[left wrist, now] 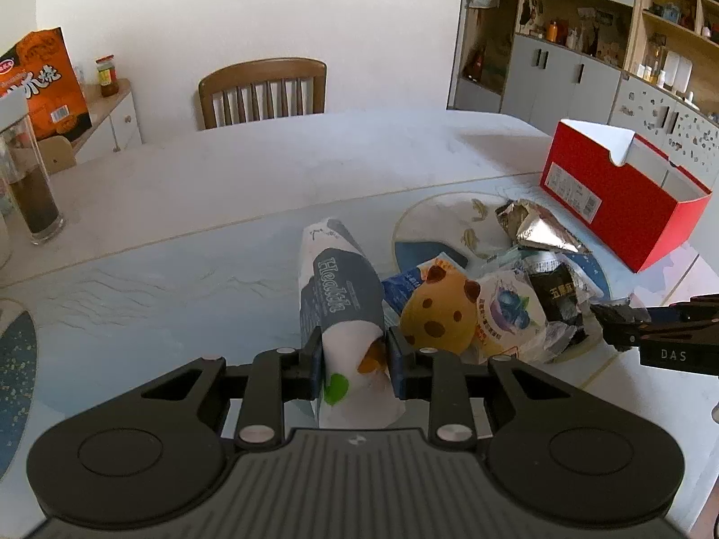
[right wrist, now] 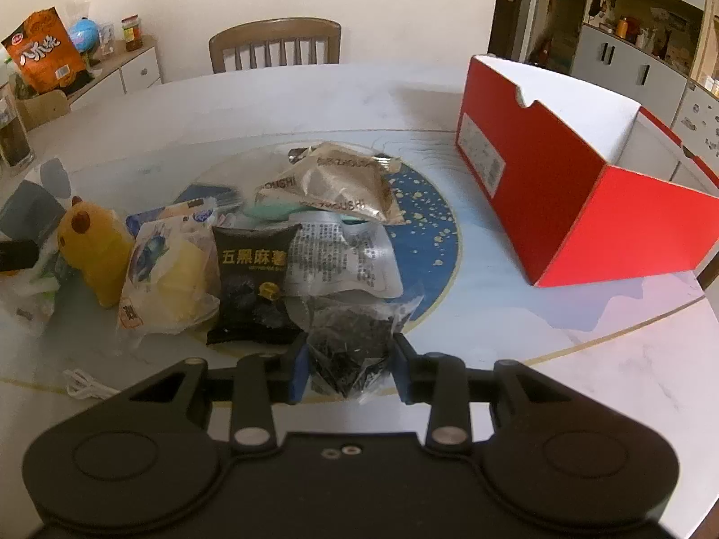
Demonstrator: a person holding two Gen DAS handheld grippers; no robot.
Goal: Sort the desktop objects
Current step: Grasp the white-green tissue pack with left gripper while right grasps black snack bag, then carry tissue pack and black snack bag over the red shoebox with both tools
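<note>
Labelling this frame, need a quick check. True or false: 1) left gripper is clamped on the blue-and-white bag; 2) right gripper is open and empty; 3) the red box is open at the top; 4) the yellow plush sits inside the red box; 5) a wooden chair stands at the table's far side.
1) True: the left gripper is clamped on the blue-and-white bag.
2) False: the right gripper is shut on a clear packet of dark bits.
3) True: the red box is open.
4) False: the yellow plush lies on the table among the wrappers.
5) True: wooden chair.
</note>
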